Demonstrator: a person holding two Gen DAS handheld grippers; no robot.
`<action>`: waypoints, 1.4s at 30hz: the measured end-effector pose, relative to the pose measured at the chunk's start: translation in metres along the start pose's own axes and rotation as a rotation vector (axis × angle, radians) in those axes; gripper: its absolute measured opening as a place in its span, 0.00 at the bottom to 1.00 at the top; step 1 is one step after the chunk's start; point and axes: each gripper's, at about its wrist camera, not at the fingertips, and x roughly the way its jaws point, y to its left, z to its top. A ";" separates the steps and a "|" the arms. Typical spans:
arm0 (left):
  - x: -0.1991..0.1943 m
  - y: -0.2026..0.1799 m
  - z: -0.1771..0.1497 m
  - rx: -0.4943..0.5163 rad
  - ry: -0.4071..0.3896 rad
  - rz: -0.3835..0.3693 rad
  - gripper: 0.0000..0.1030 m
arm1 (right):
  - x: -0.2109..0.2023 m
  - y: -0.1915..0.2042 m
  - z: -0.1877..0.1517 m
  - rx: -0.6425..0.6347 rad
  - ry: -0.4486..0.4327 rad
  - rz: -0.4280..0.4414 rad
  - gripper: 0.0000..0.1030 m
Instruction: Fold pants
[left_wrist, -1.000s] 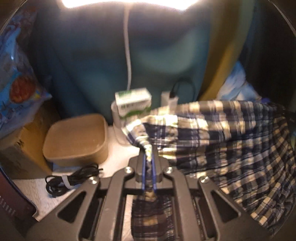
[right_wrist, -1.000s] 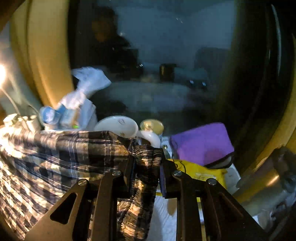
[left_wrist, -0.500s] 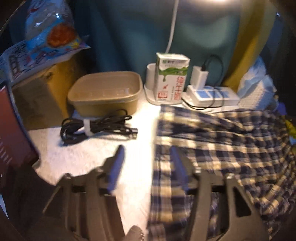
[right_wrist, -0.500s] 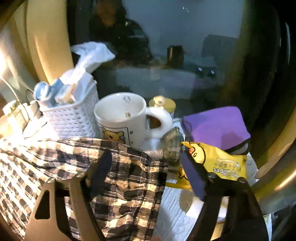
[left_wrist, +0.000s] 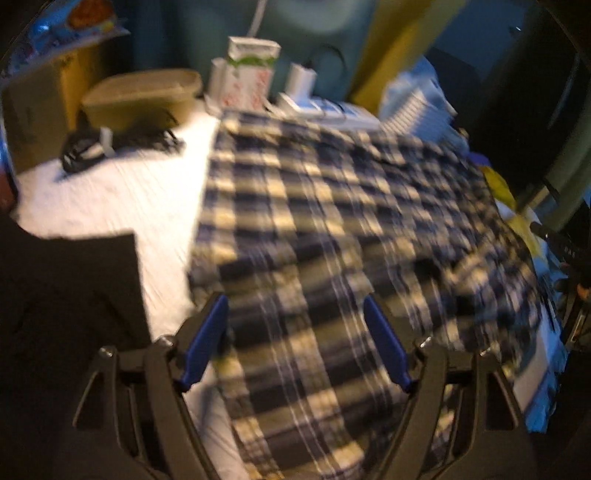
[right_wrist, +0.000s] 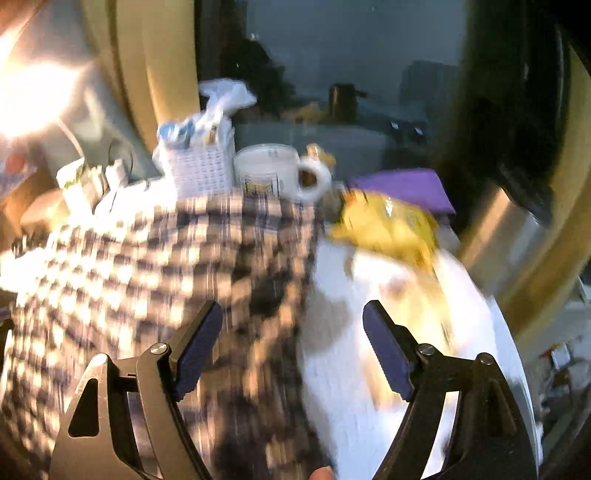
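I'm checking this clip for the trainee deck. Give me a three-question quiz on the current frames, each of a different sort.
1. True or false: the left tool is clamped on the plaid pants.
2. What stands directly behind the pants' far edge in the right wrist view? A) white mug B) kettle C) laptop
3. Fill in: the coiled black cable lies on the white tabletop in front of the tan ____.

Key:
1. False. Both the left tool and the right tool are open, and the pants lie flat.
2. A
3. container

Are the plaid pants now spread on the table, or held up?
Spread: the plaid pants lie flat on the white table, no gripper holding them.
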 end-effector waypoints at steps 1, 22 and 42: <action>0.002 0.000 -0.003 0.008 0.009 -0.002 0.74 | -0.004 -0.001 -0.007 0.002 0.009 -0.008 0.79; -0.052 -0.038 -0.059 0.044 -0.076 0.012 0.74 | 0.001 -0.023 -0.064 -0.042 0.057 0.269 0.79; -0.059 -0.062 -0.157 0.162 -0.024 0.216 0.74 | -0.077 -0.014 -0.072 -0.088 -0.098 0.172 0.13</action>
